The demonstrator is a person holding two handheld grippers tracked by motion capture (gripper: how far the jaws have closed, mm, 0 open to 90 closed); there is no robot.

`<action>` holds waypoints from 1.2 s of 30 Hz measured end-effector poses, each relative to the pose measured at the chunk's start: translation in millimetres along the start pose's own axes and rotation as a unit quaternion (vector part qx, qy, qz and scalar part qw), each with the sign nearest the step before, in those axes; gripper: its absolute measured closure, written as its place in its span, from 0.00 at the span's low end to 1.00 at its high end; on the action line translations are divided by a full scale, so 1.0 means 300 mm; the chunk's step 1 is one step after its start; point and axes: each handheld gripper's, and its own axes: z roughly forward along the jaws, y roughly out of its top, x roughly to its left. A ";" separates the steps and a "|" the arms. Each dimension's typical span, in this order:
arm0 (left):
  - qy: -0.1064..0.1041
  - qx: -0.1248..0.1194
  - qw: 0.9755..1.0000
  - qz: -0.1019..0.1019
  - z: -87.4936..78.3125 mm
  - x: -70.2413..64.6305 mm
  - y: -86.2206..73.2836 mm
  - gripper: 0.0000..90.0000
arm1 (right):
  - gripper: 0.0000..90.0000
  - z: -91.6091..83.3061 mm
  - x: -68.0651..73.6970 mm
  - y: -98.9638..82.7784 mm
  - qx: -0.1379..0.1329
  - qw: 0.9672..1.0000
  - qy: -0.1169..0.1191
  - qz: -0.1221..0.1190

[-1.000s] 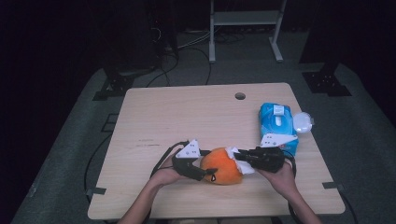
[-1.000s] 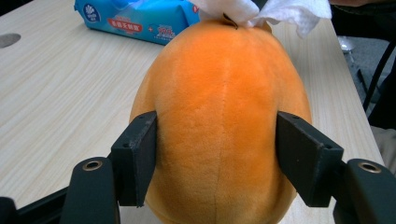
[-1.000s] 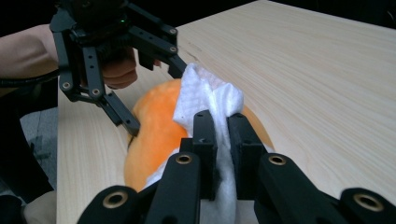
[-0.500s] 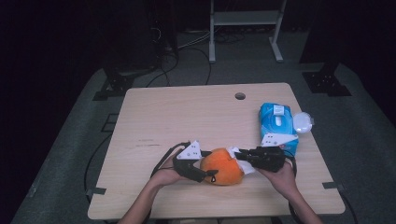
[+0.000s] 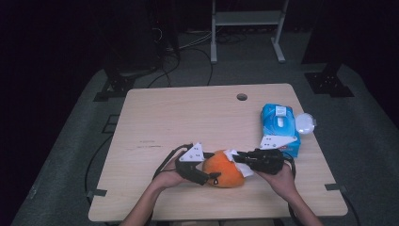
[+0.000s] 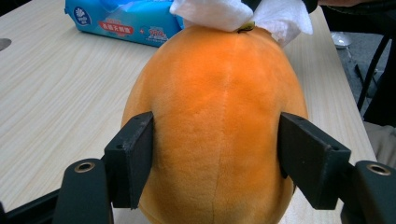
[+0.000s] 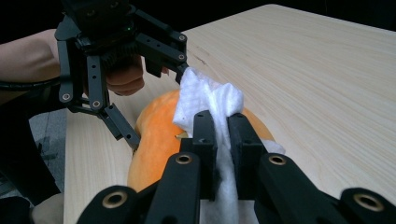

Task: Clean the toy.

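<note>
Two black two-jaw grippers meet over one soft, orange, egg-shaped plush fruit (image 5: pixel 225 168) that lies on the pale wooden table (image 5: pixel 188 113), near its front edge at about six o'clock from the table's middle. The left gripper (image 5: pixel 205 173) comes at the plush from nine o'clock. In the left gripper view its pads (image 6: pixel 133 151) flank the fuzzy orange body on both sides, the left pad against the fabric and the right one right at the edge; the jaws have just been opening, with the plush between them, so the hold looks loosened rather than clenched. The right gripper (image 5: pixel 239 157) reaches in from three o'clock, and in its own view the jaws are pinched tight on a crumpled white paper wipe (image 7: pixel 208 100) that drapes over the stem end of the plush. A light blue plastic pack of wet wipes (image 5: pixel 279 127) lies at about one o'clock from the plush, well apart from it, with a small round clear lid (image 5: pixel 305 123) just beside the pack at its three o'clock. A small round hole (image 5: pixel 242 97) sits in the tabletop towards twelve o'clock.
</note>
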 end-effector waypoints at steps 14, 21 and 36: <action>0.001 -0.005 1.000 0.002 -0.008 -0.003 -0.001 0.34 | 0.91 -0.030 -0.020 -0.023 0.009 1.000 -0.014 0.006; 0.006 -0.003 1.000 0.005 0.000 -0.012 0.016 0.34 | 0.91 -0.055 -0.019 -0.034 0.008 1.000 -0.024 0.014; 0.002 -0.008 0.999 -0.051 0.014 0.010 0.009 0.31 | 0.91 -0.045 -0.014 -0.009 0.005 1.000 -0.020 0.005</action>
